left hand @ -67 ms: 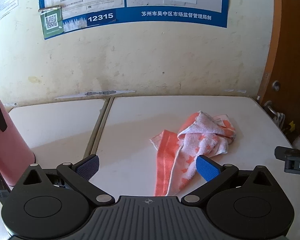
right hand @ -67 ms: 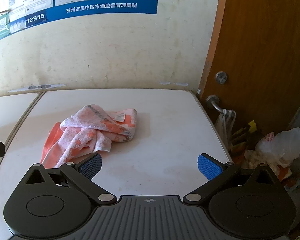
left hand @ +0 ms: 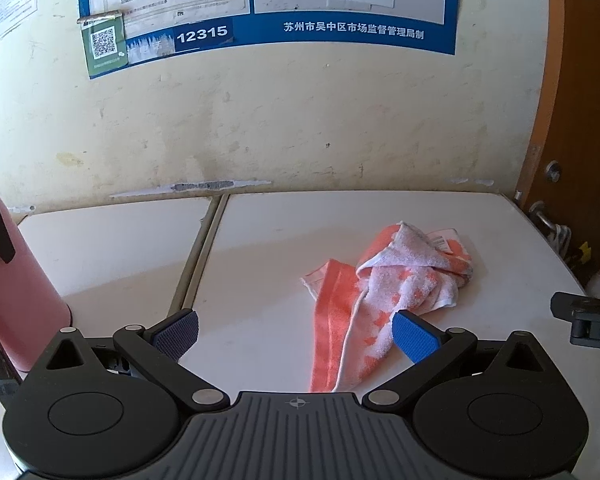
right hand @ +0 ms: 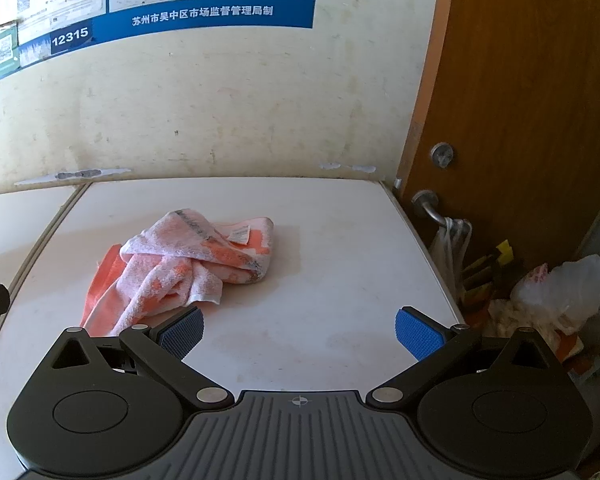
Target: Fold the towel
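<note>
Towel (left hand: 384,292) sits crumpled on the bench (left hand: 260,240), just ahead-right of the left hand-held gripper (left hand: 296,336), ahead-left of the right hand-held gripper (right hand: 300,330); both wide open, empty.

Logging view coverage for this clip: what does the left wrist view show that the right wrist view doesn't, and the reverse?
Only the left wrist view shows the pink container at the table's left edge. Only the right wrist view shows the plastic bags on the floor by the wooden door. Both show the crumpled orange and white towel on the white table, the blue notice board, and open jaws holding nothing.
</note>
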